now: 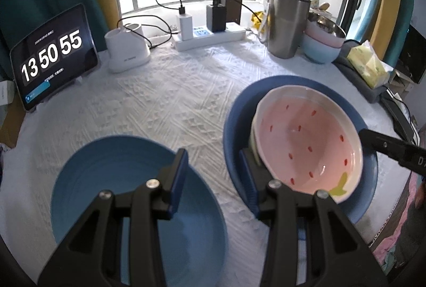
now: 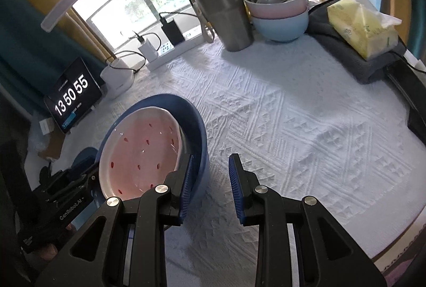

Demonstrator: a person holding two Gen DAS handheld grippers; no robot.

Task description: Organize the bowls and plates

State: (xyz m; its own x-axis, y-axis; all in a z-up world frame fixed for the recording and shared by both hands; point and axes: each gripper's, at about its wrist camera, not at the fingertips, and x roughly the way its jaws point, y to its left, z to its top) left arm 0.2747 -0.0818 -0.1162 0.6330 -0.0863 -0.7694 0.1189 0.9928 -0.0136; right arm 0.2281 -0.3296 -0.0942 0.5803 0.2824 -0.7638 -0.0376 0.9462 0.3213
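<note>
A pink bowl with red specks [image 1: 306, 138] leans tilted inside a wider dark blue bowl [image 1: 237, 116] on the white cloth. A lighter blue bowl [image 1: 106, 194] sits to its left. My left gripper [image 1: 213, 156] is open and hovers over the strip of cloth between the two blue bowls. Its right finger [image 1: 249, 180] is at the dark bowl's left wall. My right gripper [image 2: 213, 158] is open over bare cloth, its left finger [image 2: 186, 180] beside the dark blue bowl [image 2: 199, 127] that holds the pink bowl [image 2: 141, 148]. Nothing is held.
At the back right a steel bowl sits in a pink one in a pale blue one [image 1: 322, 47], beside a steel tumbler [image 1: 287, 23]. A tissue pack [image 1: 368, 66] lies on a grey cloth. A tablet clock [image 1: 53, 55], white stand [image 1: 127, 53] and power strip [image 1: 210, 34] line the back.
</note>
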